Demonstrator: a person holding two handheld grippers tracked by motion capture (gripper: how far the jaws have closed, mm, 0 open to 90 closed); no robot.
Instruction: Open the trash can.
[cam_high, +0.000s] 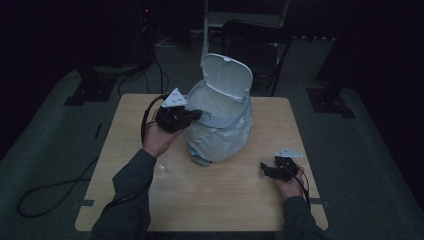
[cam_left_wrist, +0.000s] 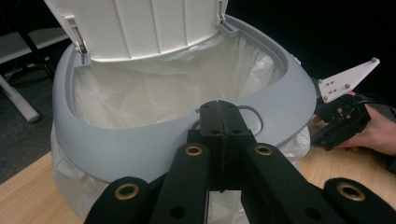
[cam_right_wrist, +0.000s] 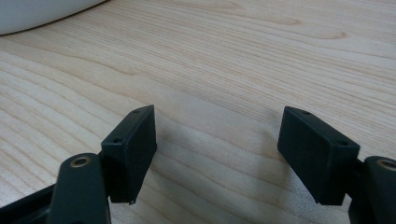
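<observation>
1. The right gripper (cam_high: 270, 169) rests low over the bare wooden table (cam_high: 225, 195), jaws wide apart, holding nothing.
2. The left gripper (cam_high: 196, 114), jaws pressed together, sits at the grey rim (cam_left_wrist: 112, 147) of the lined bin (cam_high: 220, 135); nothing visibly pinched.
3. Its own view reveals the white liner (cam_left_wrist: 154, 88) inside and the raised lid (cam_high: 227, 75) beyond.

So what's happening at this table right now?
A person sits at a wooden table with a gripper in each hand. The left gripper, its fingers shut, is held at the front rim of a grey bin lined with a white bag; whether it pinches any of the liner is hard to tell. The bin's white lid stands open. The right gripper rests low over bare table, open and holding nothing.
</observation>
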